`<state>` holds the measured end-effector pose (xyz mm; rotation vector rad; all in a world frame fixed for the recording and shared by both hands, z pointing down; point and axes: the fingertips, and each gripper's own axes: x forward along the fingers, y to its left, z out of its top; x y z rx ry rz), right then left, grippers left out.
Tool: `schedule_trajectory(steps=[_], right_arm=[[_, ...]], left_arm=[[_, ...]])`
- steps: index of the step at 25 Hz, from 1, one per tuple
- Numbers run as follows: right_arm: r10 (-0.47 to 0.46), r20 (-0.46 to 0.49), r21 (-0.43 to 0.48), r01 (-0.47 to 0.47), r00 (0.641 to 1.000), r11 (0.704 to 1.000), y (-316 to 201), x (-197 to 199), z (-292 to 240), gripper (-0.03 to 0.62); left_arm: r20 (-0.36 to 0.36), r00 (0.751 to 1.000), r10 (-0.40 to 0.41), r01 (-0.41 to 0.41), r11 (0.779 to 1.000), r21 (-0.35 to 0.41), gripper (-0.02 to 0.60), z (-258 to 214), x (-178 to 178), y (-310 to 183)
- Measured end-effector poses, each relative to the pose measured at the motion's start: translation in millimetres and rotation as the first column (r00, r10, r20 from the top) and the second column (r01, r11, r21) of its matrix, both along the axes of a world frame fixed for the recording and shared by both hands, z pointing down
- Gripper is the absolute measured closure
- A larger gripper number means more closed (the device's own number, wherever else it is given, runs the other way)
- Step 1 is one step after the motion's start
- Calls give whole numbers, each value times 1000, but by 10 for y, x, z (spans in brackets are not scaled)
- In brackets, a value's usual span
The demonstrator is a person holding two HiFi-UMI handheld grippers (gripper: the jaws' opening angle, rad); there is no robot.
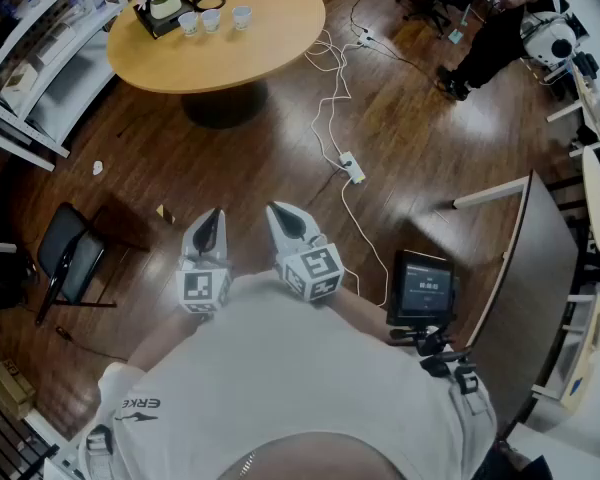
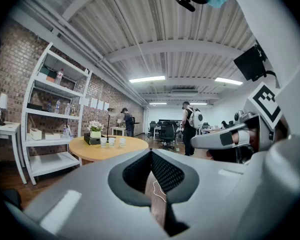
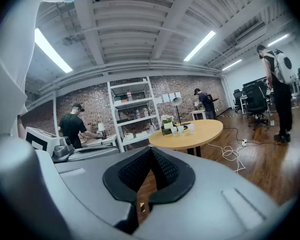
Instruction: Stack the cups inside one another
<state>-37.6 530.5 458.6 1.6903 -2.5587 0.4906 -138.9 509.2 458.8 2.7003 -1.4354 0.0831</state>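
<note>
Wooden round table (image 1: 270,48), three cups (image 1: 211,20) unstacked, grippers well apart from them.
Left gripper (image 1: 210,223) and right gripper (image 1: 285,220) are both closed and empty. The cups stand in a row beside the tray (image 1: 150,26), near the table's left edge. Arriving with the jaws closed could topple one.

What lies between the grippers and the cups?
Head view: bare wood floor, then the table, lie between the left gripper, right gripper and the cups.

"ERKE" logo (image 1: 140,405), on white shirt (image 1: 280,368)
</note>
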Motion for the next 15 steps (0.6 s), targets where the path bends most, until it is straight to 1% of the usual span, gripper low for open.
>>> schedule_trajectory(steps=[6, 8, 15], right_arm=[[-20, -12, 10, 20, 1000, 1000, 54, 226, -37, 580], [-31, -26, 13, 31, 999, 999, 65, 309, -17, 580], [-71, -38, 29, 72, 997, 997, 6, 395, -1, 580]], left_arm=[[1, 1000, -13, 13, 1000, -12, 580, -25, 278, 70], [-2, 1000, -21, 21, 1000, 1, 580, -26, 360, 90], [14, 998, -59, 59, 998, -5, 580, 7, 433, 87]])
